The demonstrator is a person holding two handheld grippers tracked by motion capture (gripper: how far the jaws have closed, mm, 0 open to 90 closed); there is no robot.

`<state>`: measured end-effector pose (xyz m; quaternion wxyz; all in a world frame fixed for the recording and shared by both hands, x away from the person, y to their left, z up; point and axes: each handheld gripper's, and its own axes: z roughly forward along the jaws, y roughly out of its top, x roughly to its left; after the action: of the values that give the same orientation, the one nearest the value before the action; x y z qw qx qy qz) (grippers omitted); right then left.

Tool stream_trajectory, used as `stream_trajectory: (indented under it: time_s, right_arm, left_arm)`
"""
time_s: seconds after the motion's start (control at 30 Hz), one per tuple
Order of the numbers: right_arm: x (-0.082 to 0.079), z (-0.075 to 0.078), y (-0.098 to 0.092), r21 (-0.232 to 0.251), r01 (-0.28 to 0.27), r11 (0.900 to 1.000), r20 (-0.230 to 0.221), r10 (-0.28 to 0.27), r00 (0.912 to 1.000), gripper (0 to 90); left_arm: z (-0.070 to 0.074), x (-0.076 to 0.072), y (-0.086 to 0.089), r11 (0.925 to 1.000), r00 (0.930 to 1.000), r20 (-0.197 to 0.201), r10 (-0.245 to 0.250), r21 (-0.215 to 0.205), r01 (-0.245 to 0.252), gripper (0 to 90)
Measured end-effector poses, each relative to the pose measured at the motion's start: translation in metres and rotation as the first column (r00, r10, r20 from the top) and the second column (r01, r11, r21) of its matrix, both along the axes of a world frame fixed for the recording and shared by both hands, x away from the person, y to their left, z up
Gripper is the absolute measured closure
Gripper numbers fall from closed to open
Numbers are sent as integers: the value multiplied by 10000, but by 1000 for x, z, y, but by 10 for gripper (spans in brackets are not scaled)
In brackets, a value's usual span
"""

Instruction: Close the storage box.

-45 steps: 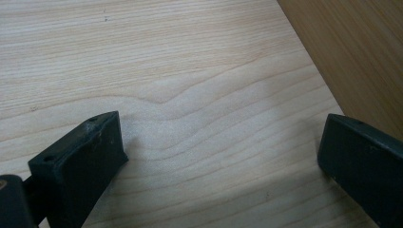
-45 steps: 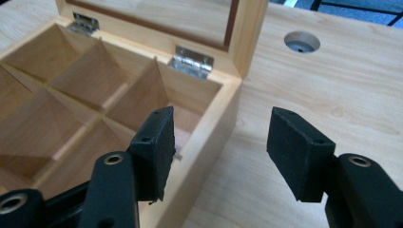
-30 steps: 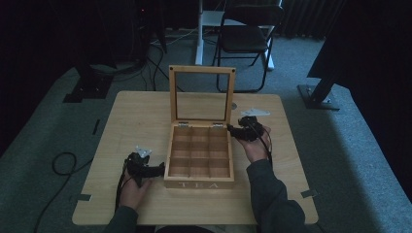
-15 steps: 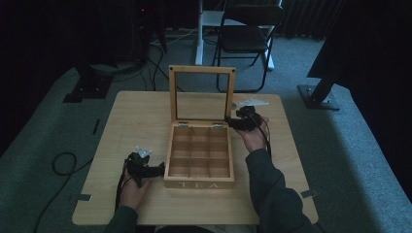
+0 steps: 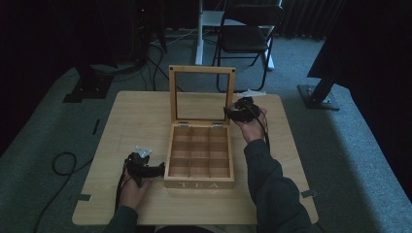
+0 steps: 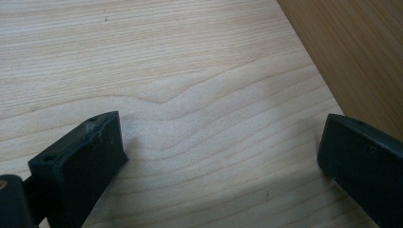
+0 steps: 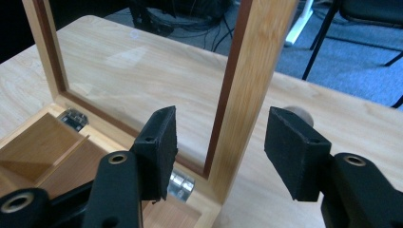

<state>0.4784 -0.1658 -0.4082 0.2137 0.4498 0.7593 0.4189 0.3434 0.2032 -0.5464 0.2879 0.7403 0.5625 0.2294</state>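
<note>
Pale wood tea box (image 5: 200, 160), black tongs (image 7: 219, 142), tan table (image 5: 126, 121).

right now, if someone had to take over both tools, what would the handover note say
Right tool: jaws astride the right side rail of the lid, a gap showing at each pad, so no grip; they have just been closing.
Left tool: open on the table, beside the tea box, holding nothing.
Done: lid stands upright; the compartments in sight are empty.
Left: probably grip the rail and swing the lid down.

Matt wooden tea box (image 5: 199, 158), glossy glass lid (image 5: 201, 95).
</note>
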Motion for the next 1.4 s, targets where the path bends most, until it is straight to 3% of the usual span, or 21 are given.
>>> stream_trajectory:
  time_s: [0.07,0.27,0.63,0.93,1.23,1.4]
  right_arm:
    - [4,0,2,-109,108,9999,-51,-109,9999,432]
    - [14,4,2,181,134,9997,6,-134,9999,420]
    - [36,13,7,387,-250,9989,145,245,9996,429]
    - [46,19,8,915,-287,9954,121,277,9995,413]
    - [45,20,4,1324,-393,9904,142,378,9992,450]
    - [38,21,4,1255,-422,9912,304,387,9988,450]
  left_arm:
    - [0,0,0,10000,10000,-1,-2,1,2,16]
    - [0,0,0,10000,10000,-1,0,-1,0,16]
    - [0,0,0,10000,10000,-1,0,-1,0,16]
    - [0,0,0,10000,10000,6,10,-10,-10,16]
    - [0,0,0,10000,10000,7,10,-19,-10,16]
    - [0,0,0,10000,10000,8,10,-23,-10,16]
